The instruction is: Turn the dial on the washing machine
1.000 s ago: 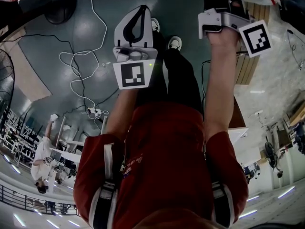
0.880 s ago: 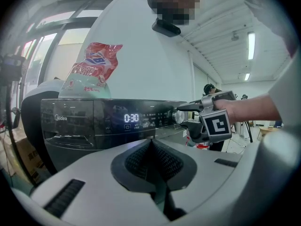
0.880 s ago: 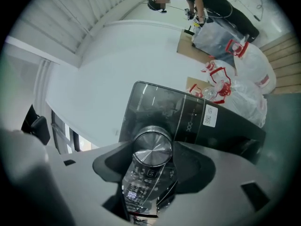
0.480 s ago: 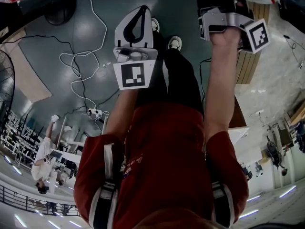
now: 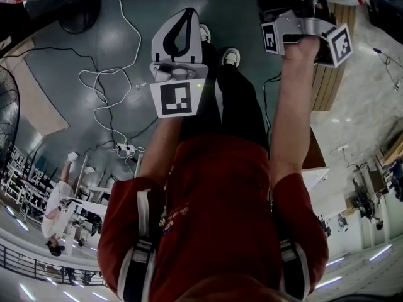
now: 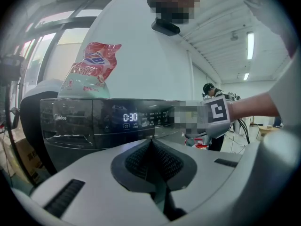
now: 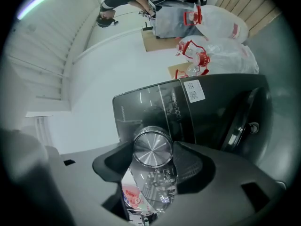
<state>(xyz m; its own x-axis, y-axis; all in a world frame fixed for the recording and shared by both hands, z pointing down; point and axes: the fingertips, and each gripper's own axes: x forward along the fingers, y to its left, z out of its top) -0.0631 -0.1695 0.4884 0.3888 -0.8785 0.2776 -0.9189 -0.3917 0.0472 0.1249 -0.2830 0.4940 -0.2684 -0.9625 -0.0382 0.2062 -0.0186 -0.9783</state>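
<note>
The dial (image 7: 151, 146) is set on the dark front panel of the washing machine (image 7: 211, 112). It is clamped from both sides by the pads of the right gripper (image 7: 153, 160), which is held level against that panel. The left gripper (image 6: 151, 144) is held in front of the washing machine, apart from it, with its jaws pressed together on nothing. A red printed bag (image 6: 91, 67) is seen on top of the washing machine, and 0:30 is shown on its display (image 6: 130, 117).
</note>
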